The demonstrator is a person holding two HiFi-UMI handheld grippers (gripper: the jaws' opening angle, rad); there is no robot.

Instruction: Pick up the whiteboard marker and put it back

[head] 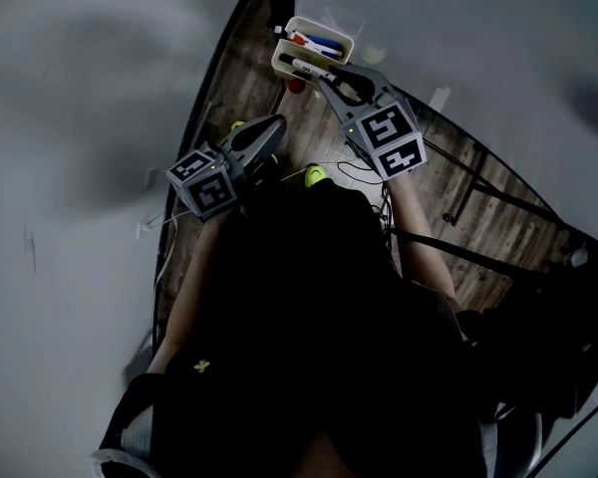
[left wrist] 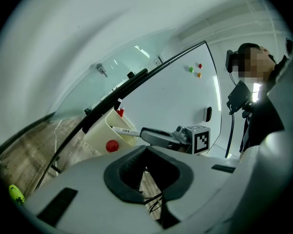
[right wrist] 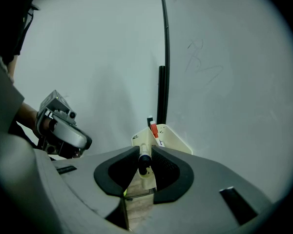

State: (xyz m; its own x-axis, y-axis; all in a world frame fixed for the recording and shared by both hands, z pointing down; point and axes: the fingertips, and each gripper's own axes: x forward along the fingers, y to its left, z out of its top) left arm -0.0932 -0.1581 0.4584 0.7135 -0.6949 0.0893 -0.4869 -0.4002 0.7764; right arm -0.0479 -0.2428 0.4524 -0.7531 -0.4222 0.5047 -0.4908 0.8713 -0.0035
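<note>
A white whiteboard marker (head: pixel 307 68) with a dark cap is clamped between the jaws of my right gripper (head: pixel 327 80). Its front end reaches over the rim of the cream marker holder (head: pixel 279 56) on the whiteboard. In the right gripper view the marker (right wrist: pixel 144 159) points at the holder (right wrist: pixel 173 138), where a red marker (right wrist: pixel 154 129) stands. The left gripper view shows the marker (left wrist: pixel 124 130) lying across the holder (left wrist: pixel 100 133) from the side. My left gripper (head: pixel 275 125) hangs lower left of the holder, its jaws together and holding nothing.
A black frame bar (right wrist: pixel 162 48) runs up the whiteboard behind the holder. A red round magnet (left wrist: pixel 112 146) sits on the holder's side. Yellow-green balls (head: pixel 315 176) and cables lie on the wooden floor below. Another person (left wrist: pixel 263 106) stands at the right.
</note>
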